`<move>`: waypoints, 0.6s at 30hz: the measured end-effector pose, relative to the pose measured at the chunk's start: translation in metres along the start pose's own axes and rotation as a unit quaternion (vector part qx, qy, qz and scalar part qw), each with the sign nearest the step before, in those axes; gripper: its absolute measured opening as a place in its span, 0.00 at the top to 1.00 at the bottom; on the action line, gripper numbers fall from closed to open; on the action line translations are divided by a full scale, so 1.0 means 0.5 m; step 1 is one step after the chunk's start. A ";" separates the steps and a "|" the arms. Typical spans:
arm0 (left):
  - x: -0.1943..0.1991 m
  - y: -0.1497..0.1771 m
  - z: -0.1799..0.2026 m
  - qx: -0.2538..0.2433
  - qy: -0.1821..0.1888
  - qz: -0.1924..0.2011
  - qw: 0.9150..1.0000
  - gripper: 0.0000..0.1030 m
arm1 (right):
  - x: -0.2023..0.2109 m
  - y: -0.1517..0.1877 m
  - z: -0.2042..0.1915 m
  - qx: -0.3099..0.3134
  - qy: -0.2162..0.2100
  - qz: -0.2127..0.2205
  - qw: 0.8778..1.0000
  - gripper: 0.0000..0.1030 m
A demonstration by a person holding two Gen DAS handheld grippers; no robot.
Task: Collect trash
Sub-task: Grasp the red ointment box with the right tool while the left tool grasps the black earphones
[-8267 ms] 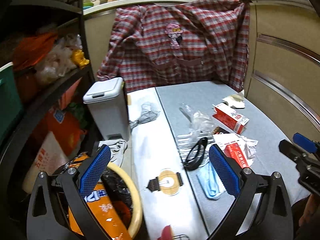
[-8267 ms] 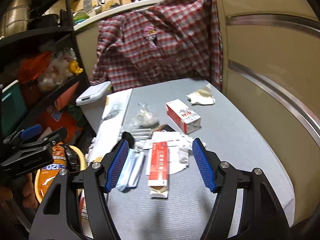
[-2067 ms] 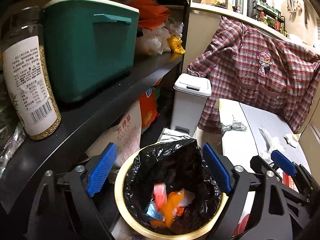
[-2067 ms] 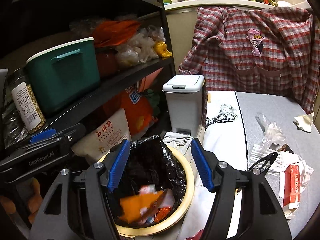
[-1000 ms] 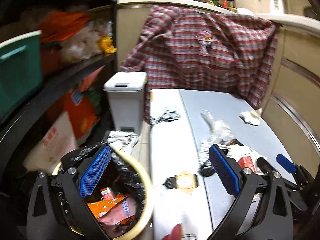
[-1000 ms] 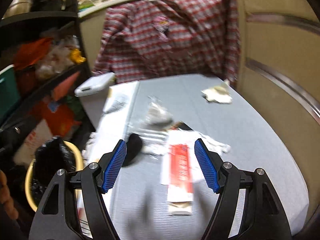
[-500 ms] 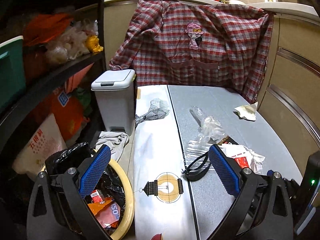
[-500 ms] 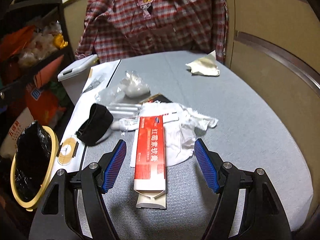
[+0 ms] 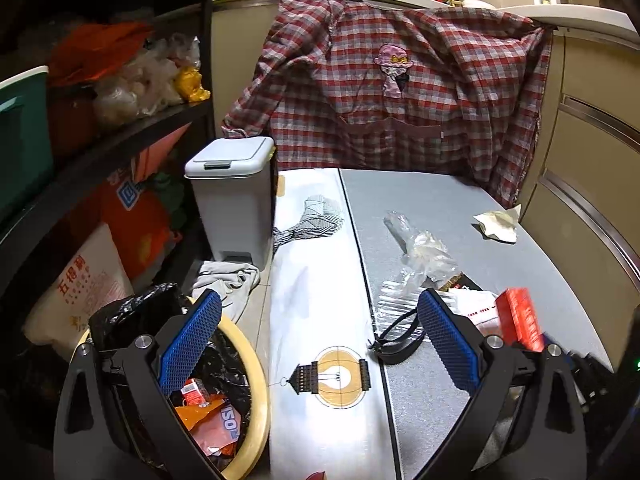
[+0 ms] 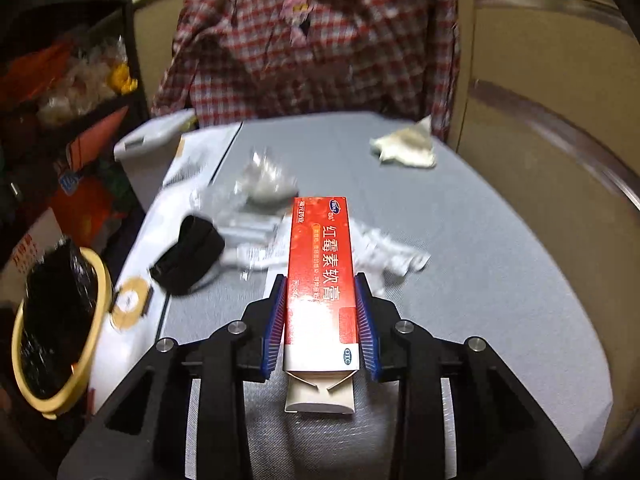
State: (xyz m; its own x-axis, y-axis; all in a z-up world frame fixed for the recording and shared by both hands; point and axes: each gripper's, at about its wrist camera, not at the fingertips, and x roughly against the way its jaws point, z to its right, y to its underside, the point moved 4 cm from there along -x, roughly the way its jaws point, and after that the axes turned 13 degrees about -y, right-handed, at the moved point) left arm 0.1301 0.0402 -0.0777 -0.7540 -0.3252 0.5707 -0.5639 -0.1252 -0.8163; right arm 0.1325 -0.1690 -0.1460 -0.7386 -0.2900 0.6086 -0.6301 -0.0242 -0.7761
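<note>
Both pads of the right tool [image 10: 320,316], spread earlier, are closing onto the red carton [image 10: 322,264].

The red ointment carton [image 10: 322,276] is glossy printed cardboard, its open end flap plain white card. Under it the grey table top [image 10: 500,264] looks matt and finely textured. The gripper pads [image 9: 188,340] are ribbed blue rubber on matt black plastic arms with bright metal screws. The bin liner [image 9: 132,312] is crinkled glossy black plastic; the checked shirt [image 9: 400,92] is soft woven cloth.
</note>
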 end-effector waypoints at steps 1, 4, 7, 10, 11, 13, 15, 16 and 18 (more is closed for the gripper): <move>-0.002 0.004 0.006 -0.004 0.007 0.000 1.000 0.07 | 0.006 -0.005 0.003 -0.002 0.002 0.005 1.000 0.67; -0.008 0.013 0.029 -0.017 0.018 0.003 1.000 0.07 | 0.020 -0.016 0.018 -0.017 0.003 0.014 1.000 0.67; -0.019 0.022 0.060 -0.033 0.027 0.010 0.999 0.07 | 0.028 -0.025 0.033 -0.028 0.003 0.020 0.999 0.67; -0.037 0.034 0.097 -0.050 0.044 0.006 0.998 0.08 | 0.032 -0.030 0.040 -0.034 0.003 0.022 0.999 0.67; -0.047 0.041 0.112 -0.059 0.048 0.001 0.997 0.08 | 0.034 -0.031 0.043 -0.036 0.003 0.023 0.999 0.67; -0.066 0.055 0.135 -0.073 0.054 -0.011 0.996 0.11 | 0.037 -0.032 0.050 -0.039 0.004 0.024 0.999 0.67; -0.099 0.077 0.156 -0.093 0.055 -0.039 0.993 0.21 | 0.036 -0.032 0.055 -0.043 0.004 0.024 0.999 0.67; -0.108 0.083 0.163 -0.096 0.057 -0.049 0.993 0.24 | 0.035 -0.031 0.056 -0.045 0.005 0.023 0.999 0.67; -0.124 0.095 0.171 -0.099 0.062 -0.068 0.991 0.33 | 0.033 -0.031 0.061 -0.050 0.004 0.022 0.999 0.67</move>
State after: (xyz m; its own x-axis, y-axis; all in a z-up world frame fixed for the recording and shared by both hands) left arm 0.1790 -0.0259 -0.1595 -0.6946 -0.1979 0.6916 -0.7096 0.0309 -0.7039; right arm 0.1375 -0.2024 -0.1290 -0.7679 -0.2808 0.5757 -0.6171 0.0834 -0.7825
